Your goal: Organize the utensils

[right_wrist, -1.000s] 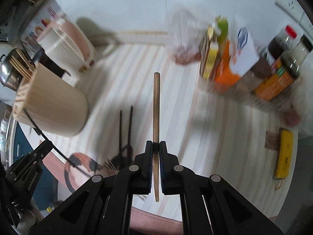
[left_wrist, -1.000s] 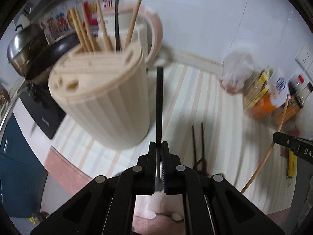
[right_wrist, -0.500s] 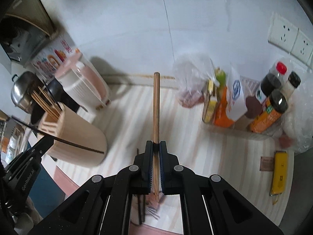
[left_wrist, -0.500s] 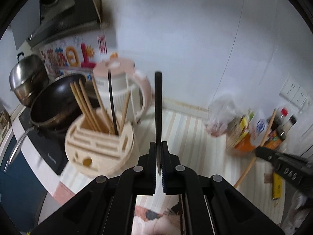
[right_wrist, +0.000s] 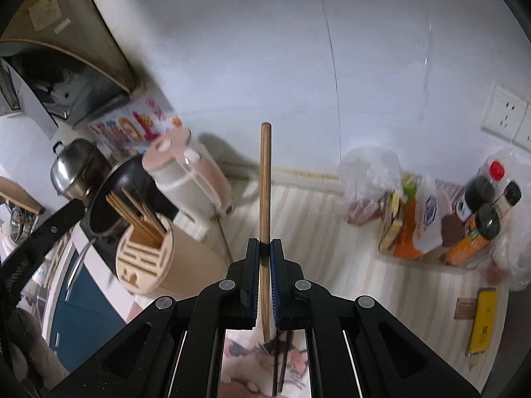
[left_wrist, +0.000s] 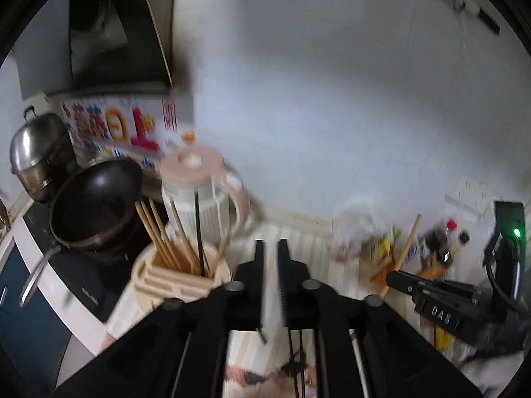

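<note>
A round beige utensil holder [left_wrist: 172, 278] stands on the striped counter, with several wooden chopsticks and a black chopstick [left_wrist: 198, 232] upright in it; it also shows in the right wrist view [right_wrist: 146, 258]. My left gripper [left_wrist: 270, 248] is open and empty, raised just right of the holder. My right gripper [right_wrist: 264, 247] is shut on a wooden chopstick [right_wrist: 265, 182], held upright above the counter; the chopstick also shows in the left wrist view [left_wrist: 403, 253]. Two black chopsticks [right_wrist: 280, 361] lie on the mat below.
A pink-and-white kettle [left_wrist: 202, 195] stands behind the holder. A black wok [left_wrist: 96, 195] and a steel pot [left_wrist: 39, 156] sit on the stove at left. Sauce bottles, packets and a plastic bag [right_wrist: 431, 219] crowd the right. A yellow object [right_wrist: 481, 318] lies near the right edge.
My left gripper has opened and no longer holds the black chopstick; both grippers have risen and tilted upward. The right gripper still holds the wooden chopstick.
</note>
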A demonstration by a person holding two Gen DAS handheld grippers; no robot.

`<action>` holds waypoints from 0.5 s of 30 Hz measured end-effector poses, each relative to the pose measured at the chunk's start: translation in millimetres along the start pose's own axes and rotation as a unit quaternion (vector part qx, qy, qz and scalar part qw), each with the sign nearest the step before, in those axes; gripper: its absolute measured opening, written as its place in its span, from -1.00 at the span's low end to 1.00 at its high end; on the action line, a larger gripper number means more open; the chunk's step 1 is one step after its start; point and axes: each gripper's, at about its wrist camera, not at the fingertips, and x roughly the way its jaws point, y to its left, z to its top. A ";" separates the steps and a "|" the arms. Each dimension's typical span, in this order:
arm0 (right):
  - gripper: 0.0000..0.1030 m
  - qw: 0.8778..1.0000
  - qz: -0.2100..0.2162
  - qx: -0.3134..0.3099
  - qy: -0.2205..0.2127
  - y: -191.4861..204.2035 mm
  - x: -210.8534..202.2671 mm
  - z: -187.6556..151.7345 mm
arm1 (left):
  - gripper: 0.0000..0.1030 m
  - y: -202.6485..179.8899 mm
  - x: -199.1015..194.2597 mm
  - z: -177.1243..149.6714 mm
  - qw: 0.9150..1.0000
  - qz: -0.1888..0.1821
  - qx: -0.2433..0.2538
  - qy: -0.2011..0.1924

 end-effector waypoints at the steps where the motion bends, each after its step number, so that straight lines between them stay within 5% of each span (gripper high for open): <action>1: -0.88 1.000 0.002 0.005 0.023 -7.9 9.8 -6.6 | -0.11 1.2 7.3 -9.2 1.000 -0.001 0.000 0.013; 3: -0.88 0.998 -0.003 0.007 0.068 -24.4 30.7 -21.4 | 0.16 4.9 30.2 -38.8 0.999 0.001 -0.008 0.043; 10: -0.88 0.964 -0.066 0.037 0.257 -96.5 142.0 -95.3 | 0.16 -12.5 143.9 -149.8 0.976 -0.010 -0.027 0.214; 15: -0.88 0.946 -0.103 0.067 0.302 -129.7 187.3 -132.4 | 0.10 -35.7 208.8 -198.6 0.956 -0.001 -0.014 0.292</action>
